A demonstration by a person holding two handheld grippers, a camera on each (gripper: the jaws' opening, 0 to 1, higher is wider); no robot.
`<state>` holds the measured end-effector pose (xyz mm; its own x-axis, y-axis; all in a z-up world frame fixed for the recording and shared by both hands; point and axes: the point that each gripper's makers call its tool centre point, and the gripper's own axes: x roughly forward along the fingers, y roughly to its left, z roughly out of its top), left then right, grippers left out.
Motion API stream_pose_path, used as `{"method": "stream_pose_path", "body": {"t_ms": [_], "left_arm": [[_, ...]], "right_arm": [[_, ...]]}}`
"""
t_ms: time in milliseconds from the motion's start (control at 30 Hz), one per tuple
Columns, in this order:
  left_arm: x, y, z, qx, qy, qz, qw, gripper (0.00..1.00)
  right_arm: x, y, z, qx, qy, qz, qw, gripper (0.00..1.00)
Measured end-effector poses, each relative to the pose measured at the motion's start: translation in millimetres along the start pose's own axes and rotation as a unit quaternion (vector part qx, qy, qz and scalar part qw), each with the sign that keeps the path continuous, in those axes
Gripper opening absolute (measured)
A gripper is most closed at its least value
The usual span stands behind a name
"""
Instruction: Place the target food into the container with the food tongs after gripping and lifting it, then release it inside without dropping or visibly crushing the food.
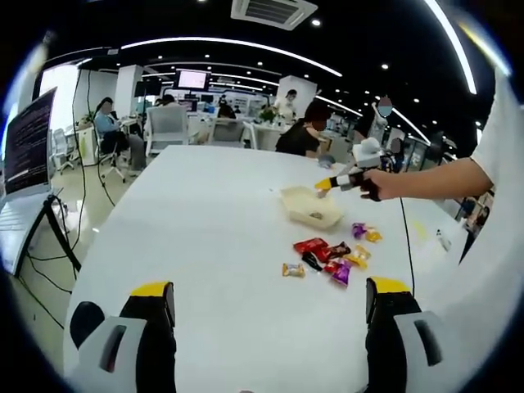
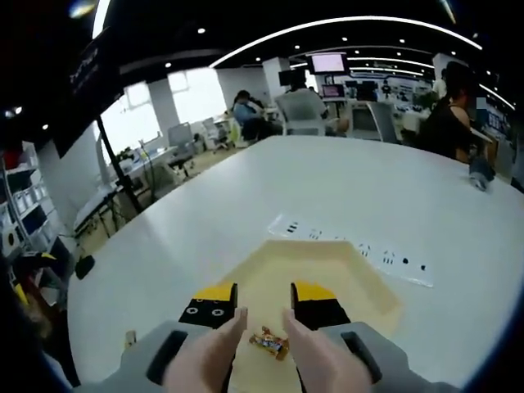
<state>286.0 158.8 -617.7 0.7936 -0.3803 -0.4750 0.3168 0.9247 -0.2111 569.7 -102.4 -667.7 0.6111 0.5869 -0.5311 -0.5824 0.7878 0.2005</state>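
Right gripper [image 2: 260, 315] hovers over the container [image 2: 360, 278], fingers narrowly apart, a wrapped candy [image 2: 270, 342] between them (apparently released); next, withdraw. Left gripper [image 1: 270, 307] wide, idle.

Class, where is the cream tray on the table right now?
In the left gripper view the cream tray sits on the white table, just beyond the candy pile, with the right hand-held gripper over it.

In the right gripper view the tray [image 2: 360, 278] has its near end hidden behind the jaws and fingers [image 2: 214, 354], and the small wrapped sweet [image 2: 270, 342] between them is blurred. In the left gripper view the tray's [image 1: 311, 206] contents are too small to tell, and the wrappers [image 1: 332, 258] on the desk [image 1: 213, 246] cannot be read.
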Motion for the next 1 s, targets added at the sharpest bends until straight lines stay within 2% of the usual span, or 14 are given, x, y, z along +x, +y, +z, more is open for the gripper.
{"method": "stream_pose_path", "body": {"t_ms": [367,600,900,1000], "left_arm": [[-2.8,0.0,0.8,0.002,-0.004,-0.002,1.0,0.97],[-2.7,-3.8,1.6,0.007,-0.006,-0.01,0.9999,0.97],[2.6,-14.1,7.7,0.022,-0.011,-0.037,0.999,0.97],[9.3,-20.8,11.1,0.035,-0.011,-0.058,0.9977,0.96]], "right_arm": [[-5.6,5.4,3.6,-0.011,-0.001,-0.001,0.9999,0.26],[-18.4,9.6,5.5,-0.025,-0.005,-0.005,0.9997,0.26],[-60.1,18.9,4.7,-0.017,-0.02,-0.006,0.9996,0.26],[-79.7,23.2,-1.1,0.009,-0.023,-0.004,0.9997,0.26]]}}
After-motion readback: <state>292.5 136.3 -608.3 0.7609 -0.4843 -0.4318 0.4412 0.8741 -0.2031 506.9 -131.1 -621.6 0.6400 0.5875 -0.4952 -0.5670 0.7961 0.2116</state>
